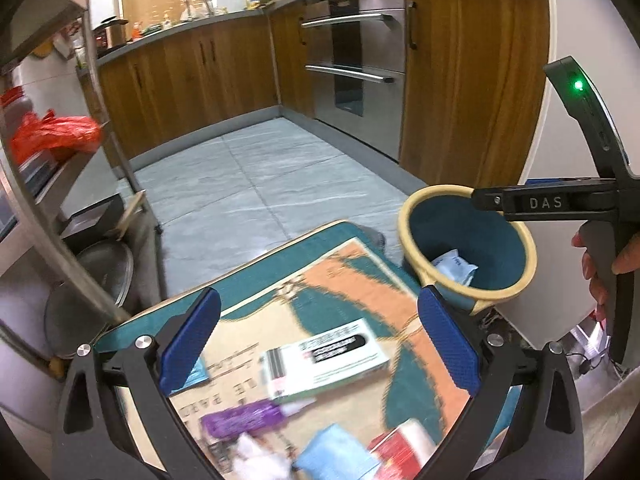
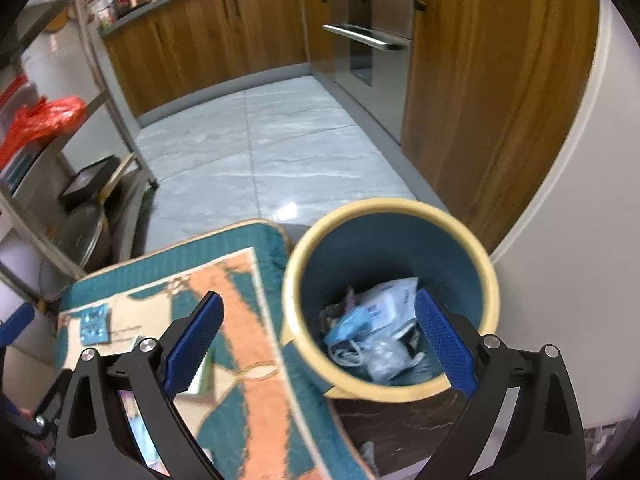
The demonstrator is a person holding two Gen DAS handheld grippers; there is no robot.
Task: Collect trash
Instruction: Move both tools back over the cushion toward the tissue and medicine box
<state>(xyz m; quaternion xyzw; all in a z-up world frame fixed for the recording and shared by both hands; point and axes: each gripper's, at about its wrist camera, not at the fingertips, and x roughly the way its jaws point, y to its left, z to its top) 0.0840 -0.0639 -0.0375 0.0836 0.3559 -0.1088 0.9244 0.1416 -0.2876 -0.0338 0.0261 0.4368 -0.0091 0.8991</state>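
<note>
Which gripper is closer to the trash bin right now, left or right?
Right. The right gripper hangs open over the trash bin. The left gripper is open over the mat, with the bin off to its right.

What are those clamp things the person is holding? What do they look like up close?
Each is a black hand-held tool ending in two angled black arms tipped with flat, textured blue pads, joined by shiny silver bolts. That goes for the left gripper and the right gripper alike. Seen from the side in the left view, the right tool has a pistol-style grey handle, white "DAS" lettering and a small green light.
</note>
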